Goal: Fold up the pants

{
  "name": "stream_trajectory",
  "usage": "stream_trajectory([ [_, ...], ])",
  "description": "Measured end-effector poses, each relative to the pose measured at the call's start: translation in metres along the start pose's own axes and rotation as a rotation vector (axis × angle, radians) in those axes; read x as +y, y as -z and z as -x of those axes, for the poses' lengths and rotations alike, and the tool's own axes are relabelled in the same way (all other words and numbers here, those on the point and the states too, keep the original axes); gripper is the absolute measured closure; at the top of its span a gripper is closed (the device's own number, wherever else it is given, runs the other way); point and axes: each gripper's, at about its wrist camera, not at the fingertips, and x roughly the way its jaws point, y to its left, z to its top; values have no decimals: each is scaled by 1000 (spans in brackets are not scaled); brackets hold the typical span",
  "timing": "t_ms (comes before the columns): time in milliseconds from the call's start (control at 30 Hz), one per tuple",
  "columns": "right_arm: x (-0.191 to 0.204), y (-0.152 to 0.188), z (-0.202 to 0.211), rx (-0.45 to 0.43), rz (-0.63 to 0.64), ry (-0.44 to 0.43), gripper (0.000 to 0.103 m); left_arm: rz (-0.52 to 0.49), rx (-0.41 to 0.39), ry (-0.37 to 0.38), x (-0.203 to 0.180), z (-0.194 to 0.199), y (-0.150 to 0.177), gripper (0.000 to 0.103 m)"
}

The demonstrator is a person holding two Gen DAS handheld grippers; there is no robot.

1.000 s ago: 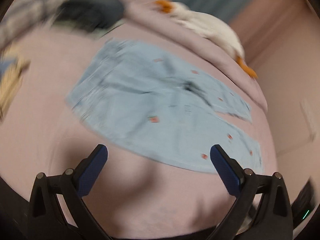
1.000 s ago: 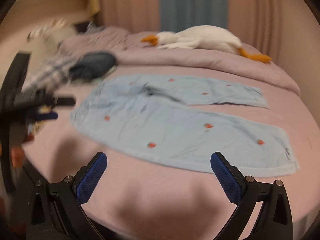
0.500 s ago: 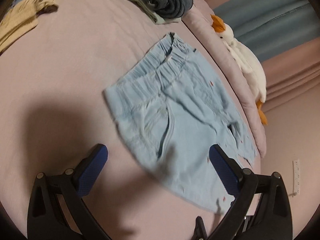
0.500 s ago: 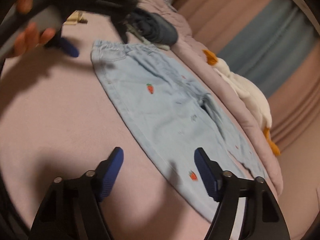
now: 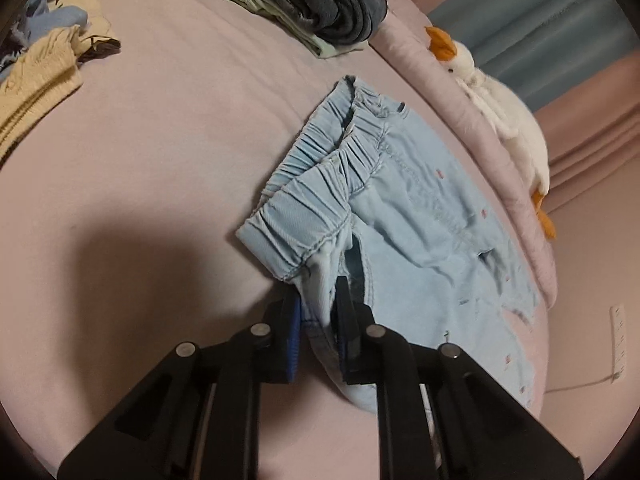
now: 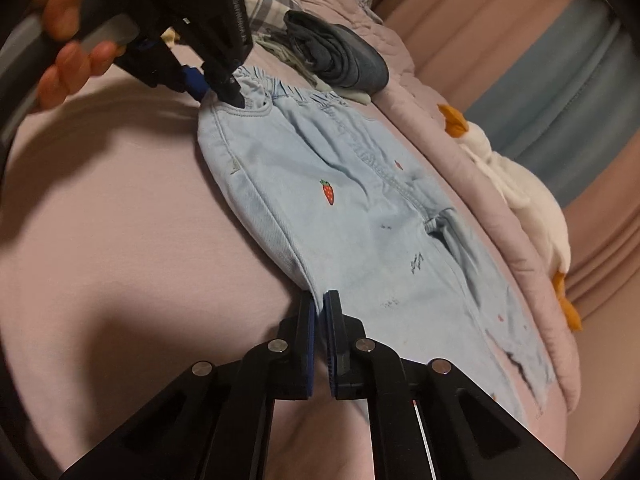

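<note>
Pants pinched at two points on the bed.

Bed point(image 5: 160, 160) under a pink cover carries everything we see; the light blue pants point(image 6: 360, 216) lie flat across it, elastic waistband toward the folded dark clothes point(image 5: 332, 4), legs running along the ridge where the white plush goose point(image 6: 532, 208) rests. Yellow garments point(image 5: 36, 84) sit well apart at the far left in the left wrist view. We hold the left gripper point(image 5: 318, 316) with its jaws pinching the near waistband corner, which is bunched and lifted. We hold the right gripper point(image 6: 320, 312) with its jaws pressed together on the near side seam of the pants, further down the leg. A strawberry print point(image 6: 328, 191) marks the upper leg.
</note>
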Motion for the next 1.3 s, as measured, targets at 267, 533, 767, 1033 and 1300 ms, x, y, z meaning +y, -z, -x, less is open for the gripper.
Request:
stream_trajectory([
  [267, -14, -1, 13, 7, -91, -60, 79, -111, -57, -114, -7, 28, 5, 68],
  [533, -110, 33, 4, 83, -508, -77, 74, -430, -59, -36, -83, 7, 21, 52],
  [767, -107, 95, -6, 185, -431, -28, 67, -668, 27, -84, -79, -40, 47, 52],
  [1033, -206, 119, 4, 279, -612, -49, 56, -686, -24, -49, -89, -20, -16, 29],
  [1300, -263, 15, -106, 140, -395, -71, 49, -756, 74, -88, -124, -103, -137, 31],
])
